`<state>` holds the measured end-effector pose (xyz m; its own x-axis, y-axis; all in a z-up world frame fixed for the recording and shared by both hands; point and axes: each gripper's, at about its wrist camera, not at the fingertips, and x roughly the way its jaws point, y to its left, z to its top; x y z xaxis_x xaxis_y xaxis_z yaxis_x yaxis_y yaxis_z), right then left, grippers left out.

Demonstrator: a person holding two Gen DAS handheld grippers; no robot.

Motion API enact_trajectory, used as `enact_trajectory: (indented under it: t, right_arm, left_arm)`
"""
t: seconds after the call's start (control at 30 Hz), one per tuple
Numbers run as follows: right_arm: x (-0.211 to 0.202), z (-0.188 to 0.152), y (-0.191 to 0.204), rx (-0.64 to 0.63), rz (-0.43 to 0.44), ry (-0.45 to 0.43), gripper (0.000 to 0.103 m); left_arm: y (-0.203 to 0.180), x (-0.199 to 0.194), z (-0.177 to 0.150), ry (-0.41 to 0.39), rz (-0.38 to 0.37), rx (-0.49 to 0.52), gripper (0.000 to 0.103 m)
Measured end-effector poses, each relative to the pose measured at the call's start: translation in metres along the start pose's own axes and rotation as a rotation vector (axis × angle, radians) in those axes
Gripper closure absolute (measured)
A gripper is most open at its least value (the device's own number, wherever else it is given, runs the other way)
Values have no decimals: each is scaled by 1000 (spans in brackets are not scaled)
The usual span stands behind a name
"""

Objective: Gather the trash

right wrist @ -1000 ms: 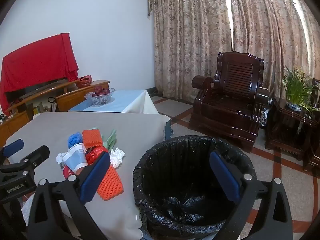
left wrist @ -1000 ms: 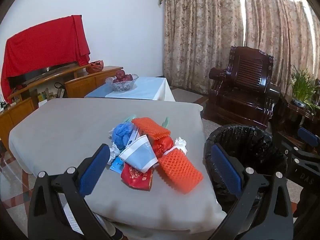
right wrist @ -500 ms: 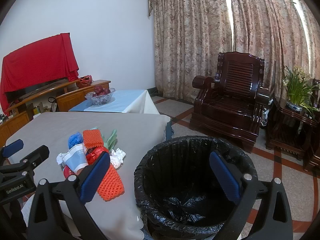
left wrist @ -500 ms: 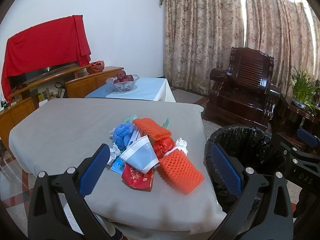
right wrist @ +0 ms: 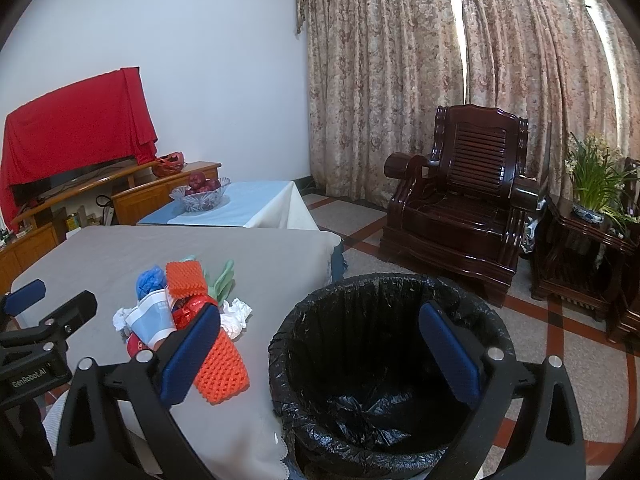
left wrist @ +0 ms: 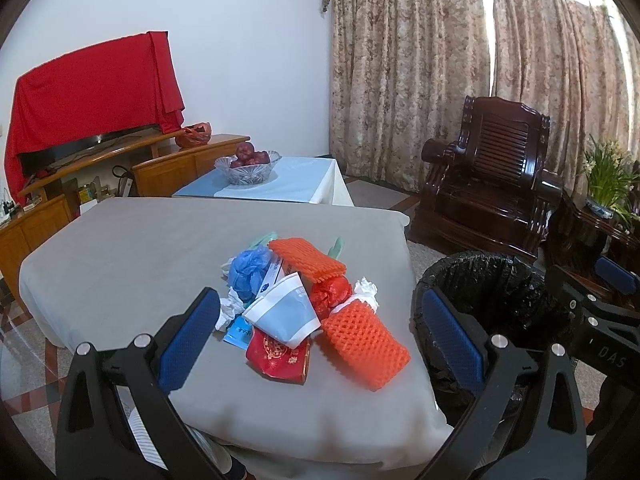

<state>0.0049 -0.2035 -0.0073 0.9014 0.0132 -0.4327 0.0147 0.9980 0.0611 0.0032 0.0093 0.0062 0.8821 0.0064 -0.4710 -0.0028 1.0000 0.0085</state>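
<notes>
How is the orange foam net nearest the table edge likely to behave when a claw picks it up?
The orange foam net looks like open mesh, so probably very light and squashy. It will likely flatten between the pads rather than slip. Its far end leans on the pile, so lifting may nudge the paper cup.

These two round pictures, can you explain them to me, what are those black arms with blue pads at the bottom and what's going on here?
Each picture comes from a wide-angle camera fixed on a hand-held tool, looking forward along its tongs; a person carries one tool in each hand. The black arms with blue pads are those tongs.

The left tongs point at a grey-clothed table with a pile of rubbish: two orange foam nets, one at the back and one in front, a white and blue paper cup, a crumpled blue plastic wad, a red packet and white tissue.

The right tongs point at a bin lined with a black bag beside the table.

Both tongs are open and hold nothing.
</notes>
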Motion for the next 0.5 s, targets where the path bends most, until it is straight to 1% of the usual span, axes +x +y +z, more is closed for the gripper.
enact_trajectory:
  t: [0.2, 0.23, 0.5]
  right_arm:
    - [0, 0, 0, 0, 0, -1, 6]
    - [0, 0, 0, 1, 0, -1, 6]
    - [0, 0, -1, 1, 0, 0, 6]
  left_arm:
    - [4, 3, 5, -3, 0, 1, 5]
    - [0, -1, 0, -2, 0, 0, 5]
    - [0, -1, 0, -3, 0, -1, 5]
